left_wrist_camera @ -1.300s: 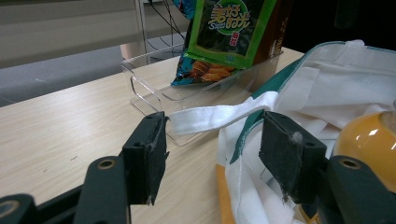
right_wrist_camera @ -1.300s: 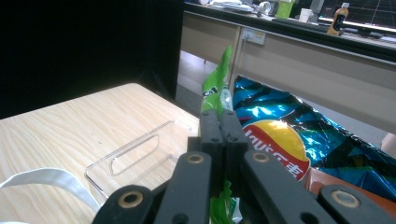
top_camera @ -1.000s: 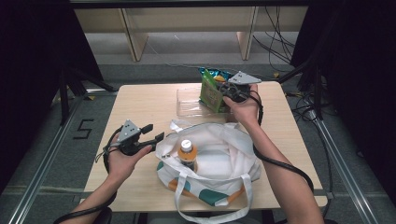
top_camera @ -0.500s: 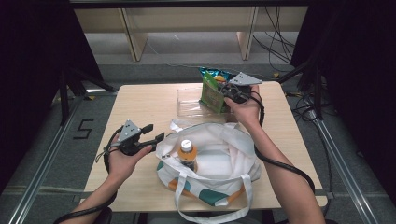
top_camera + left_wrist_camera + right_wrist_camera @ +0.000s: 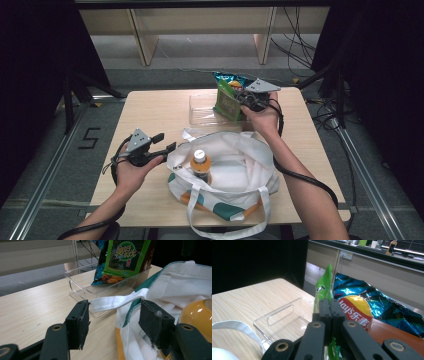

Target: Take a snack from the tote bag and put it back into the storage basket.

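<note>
Right, my right gripper (image 5: 239, 101) has its jaws clamped on the green packet (image 5: 227, 101), upper centre of the high view, standing in the clear tray (image 5: 202, 111). Its print reads only in the left gripper view (image 5: 125, 255). My left gripper (image 5: 113, 323) gapes wide at the bag (image 5: 235, 165), lower centre.

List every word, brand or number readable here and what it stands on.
"5": black mark on the floor left of the table.
"Lay's 乐事": logo on the blue chip bag.
Green snack packet, held in the right claw: Chinese brand lettering, too stylised to read surely.
Bottle label: too small.
</note>
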{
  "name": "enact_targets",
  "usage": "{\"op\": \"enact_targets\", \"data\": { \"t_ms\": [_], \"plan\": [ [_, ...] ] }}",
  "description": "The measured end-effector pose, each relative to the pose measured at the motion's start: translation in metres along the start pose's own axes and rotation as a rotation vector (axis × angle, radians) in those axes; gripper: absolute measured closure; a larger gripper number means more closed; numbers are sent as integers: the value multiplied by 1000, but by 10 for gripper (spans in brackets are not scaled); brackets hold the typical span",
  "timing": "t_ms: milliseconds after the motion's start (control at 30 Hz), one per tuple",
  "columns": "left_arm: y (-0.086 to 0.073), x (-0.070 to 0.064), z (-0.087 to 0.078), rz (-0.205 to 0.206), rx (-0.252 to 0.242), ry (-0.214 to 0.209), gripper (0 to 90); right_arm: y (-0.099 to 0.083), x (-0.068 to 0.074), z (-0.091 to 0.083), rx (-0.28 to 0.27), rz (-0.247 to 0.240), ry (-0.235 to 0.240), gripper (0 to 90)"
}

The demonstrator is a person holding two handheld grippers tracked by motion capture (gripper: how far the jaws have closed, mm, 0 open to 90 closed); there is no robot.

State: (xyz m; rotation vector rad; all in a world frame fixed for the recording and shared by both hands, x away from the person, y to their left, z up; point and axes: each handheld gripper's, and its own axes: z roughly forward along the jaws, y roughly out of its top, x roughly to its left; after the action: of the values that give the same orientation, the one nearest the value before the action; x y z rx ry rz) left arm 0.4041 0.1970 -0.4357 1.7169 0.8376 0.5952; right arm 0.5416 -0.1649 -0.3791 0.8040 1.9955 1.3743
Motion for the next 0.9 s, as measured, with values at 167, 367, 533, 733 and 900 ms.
{"op": "enact_targets", "data": {
  "t_ms": [167, 367, 533, 733, 900],
  "plan": [
    [0, 1, 0, 10, 0, -1, 403, -1, 0, 1, -2, 0, -9, 900],
    [0, 0, 0, -1, 0, 1, 402, -4, 0, 1, 3, -5, -21, 900],
    [0, 1, 0, 12, 1, 1, 402, -5, -1, 1, 21, -16, -1, 900],
    [1, 1, -1, 10, 5, 4, 403, -10, 0, 1, 30, -3, -7, 900],
    [0, 0, 0, -1, -1, 0, 403, -14, 2, 1, 41, 6, -25, 900]
  ]
}}
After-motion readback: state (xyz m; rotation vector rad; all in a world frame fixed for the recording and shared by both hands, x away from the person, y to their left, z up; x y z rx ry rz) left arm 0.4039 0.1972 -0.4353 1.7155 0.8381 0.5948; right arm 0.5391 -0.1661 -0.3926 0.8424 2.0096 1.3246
